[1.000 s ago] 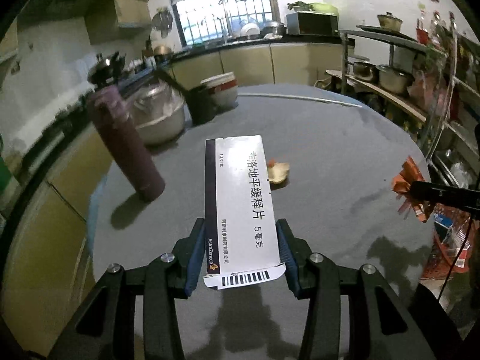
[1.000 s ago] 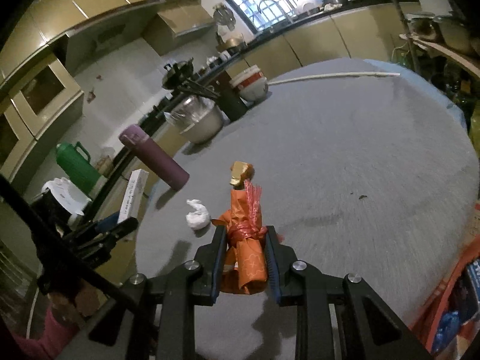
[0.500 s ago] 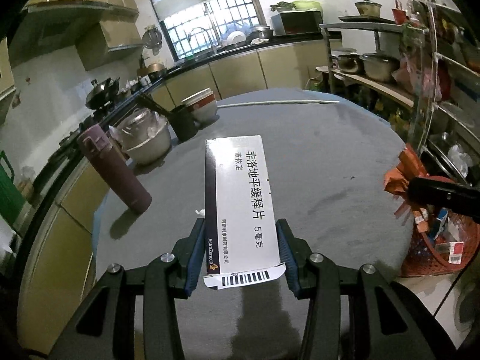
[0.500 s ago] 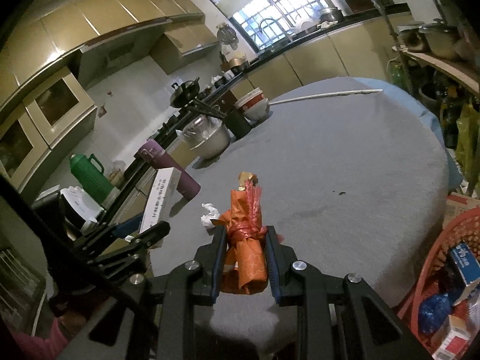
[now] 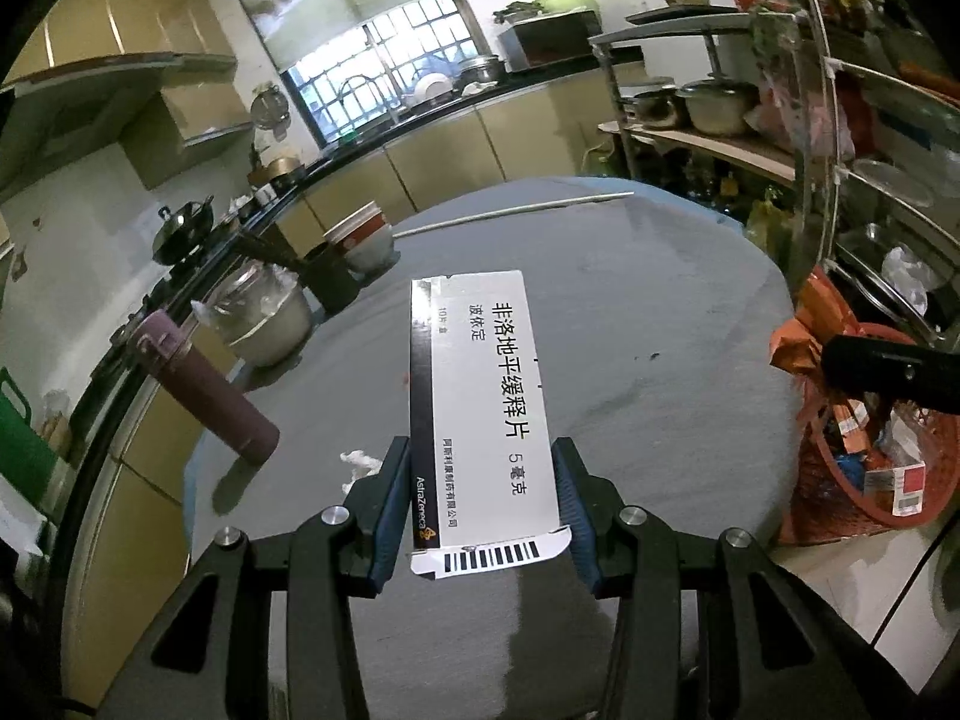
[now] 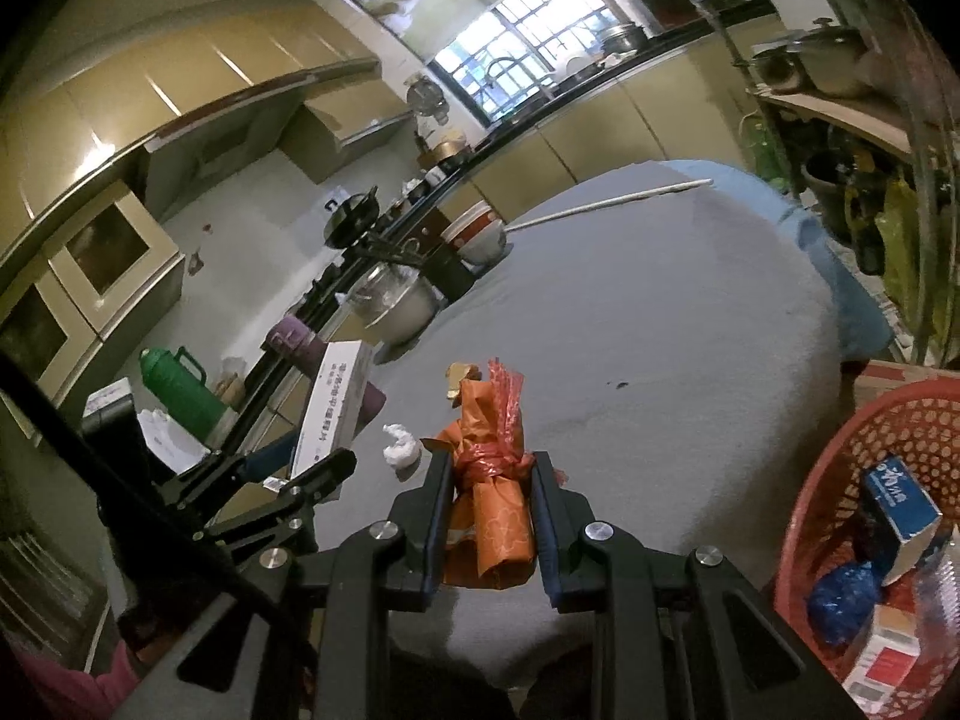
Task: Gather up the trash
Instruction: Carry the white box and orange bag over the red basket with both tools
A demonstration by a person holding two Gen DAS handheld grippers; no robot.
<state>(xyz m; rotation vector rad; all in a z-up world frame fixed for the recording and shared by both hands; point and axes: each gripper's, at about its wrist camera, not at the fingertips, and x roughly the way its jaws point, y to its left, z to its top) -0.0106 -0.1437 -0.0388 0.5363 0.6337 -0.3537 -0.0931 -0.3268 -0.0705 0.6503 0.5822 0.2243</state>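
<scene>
My left gripper is shut on a white medicine box with black print and a barcode flap, held above the near side of the grey round table. The right gripper is shut on a rolled orange wrapper tied with red plastic. A crumpled white tissue and a small golden scrap lie on the table just beyond it. In the right wrist view the left gripper and its box show at the left. A red mesh basket stands at the lower right.
A purple flask, a steel pot, a dark cup, stacked bowls and a long white stick stand along the table's far left and back. The basket holds boxes and bags. Metal shelves with pots rise at the right.
Both grippers have drawn back from the table and shifted right, so the red basket now shows larger. The box and the orange wrapper stay gripped as before.
</scene>
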